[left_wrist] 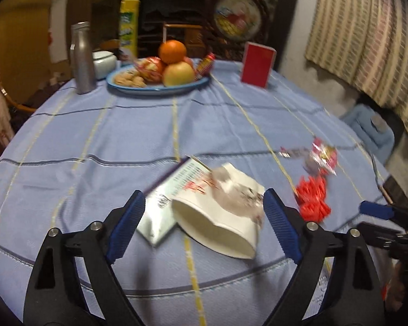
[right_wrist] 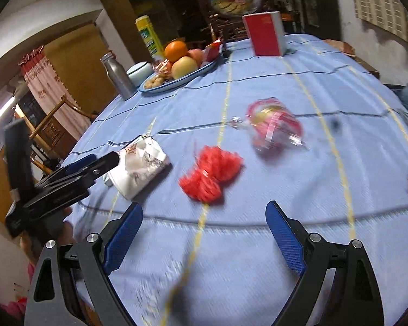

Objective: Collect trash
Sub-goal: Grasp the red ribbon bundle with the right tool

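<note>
Here, from the left wrist, the left gripper [left_wrist: 204, 217] hangs tilted down over the near edge of the table [left_wrist: 95, 141], jaws apart and pressing on nothing, with the crushed paper cup [left_wrist: 225, 217] lying on its side between its blue pads, on a flat carton [left_wrist: 174, 190], its long axis running toward the table's middle. From the right wrist, the right gripper [right_wrist: 204, 233] (also angled down, jaws wide and empty) faces the red crumpled wrapper [right_wrist: 212, 176] just ahead and a pink-and-clear wrapper [right_wrist: 274, 127] beyond, so each hand is nearer its own piece.
</note>
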A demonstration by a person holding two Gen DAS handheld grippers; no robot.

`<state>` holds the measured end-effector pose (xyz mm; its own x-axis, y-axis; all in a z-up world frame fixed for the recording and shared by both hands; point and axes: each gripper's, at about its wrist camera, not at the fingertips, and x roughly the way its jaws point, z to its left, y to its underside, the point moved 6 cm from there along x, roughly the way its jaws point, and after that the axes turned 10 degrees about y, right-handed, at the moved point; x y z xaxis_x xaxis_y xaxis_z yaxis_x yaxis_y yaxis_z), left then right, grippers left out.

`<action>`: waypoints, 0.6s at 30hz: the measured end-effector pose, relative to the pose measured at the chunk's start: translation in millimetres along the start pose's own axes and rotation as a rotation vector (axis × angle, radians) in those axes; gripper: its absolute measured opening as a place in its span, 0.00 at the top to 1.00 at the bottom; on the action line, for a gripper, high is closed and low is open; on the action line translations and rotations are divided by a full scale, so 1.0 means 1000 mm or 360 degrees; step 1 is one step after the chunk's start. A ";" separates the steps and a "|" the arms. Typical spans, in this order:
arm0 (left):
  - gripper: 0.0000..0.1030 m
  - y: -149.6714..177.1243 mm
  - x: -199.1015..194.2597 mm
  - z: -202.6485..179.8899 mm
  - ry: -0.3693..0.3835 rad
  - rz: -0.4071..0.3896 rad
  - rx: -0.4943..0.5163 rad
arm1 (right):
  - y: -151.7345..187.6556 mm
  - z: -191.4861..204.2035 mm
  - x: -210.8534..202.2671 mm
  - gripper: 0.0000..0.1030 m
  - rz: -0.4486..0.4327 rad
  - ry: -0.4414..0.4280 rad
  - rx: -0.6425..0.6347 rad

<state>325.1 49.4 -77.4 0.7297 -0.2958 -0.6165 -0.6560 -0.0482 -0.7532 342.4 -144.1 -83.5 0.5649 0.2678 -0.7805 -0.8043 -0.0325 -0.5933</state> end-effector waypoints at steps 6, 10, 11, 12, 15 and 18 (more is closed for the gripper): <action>0.15 -0.002 0.003 0.008 -0.0025 0.0019 -0.0036 | -0.011 0.005 0.037 0.41 0.0106 0.0005 0.0060; 0.15 0.002 0.008 -0.002 -0.0006 0.0060 0.0037 | -0.003 -0.010 0.038 0.72 0.0137 -0.0066 0.0170; 0.15 0.004 0.011 -0.008 -0.0003 0.0087 0.0077 | -0.001 -0.017 0.030 0.73 0.0101 -0.0040 0.0184; 0.14 0.007 0.014 -0.011 0.0001 0.0104 0.0101 | 0.000 -0.022 0.024 0.73 0.0071 -0.0019 0.0188; 0.11 0.013 0.021 -0.026 -0.0012 0.0159 0.0233 | 0.008 -0.044 0.004 0.73 0.0011 0.0047 0.0197; 0.08 0.015 0.026 -0.036 -0.0004 0.0192 0.0305 | 0.014 -0.061 -0.002 0.73 0.0003 0.0085 0.0210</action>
<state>327.3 6.7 -97.2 0.6486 -0.2857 -0.7054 -0.6902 0.1699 -0.7034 341.3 -203.9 -102.0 0.5698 0.2162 -0.7928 -0.8205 0.0951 -0.5637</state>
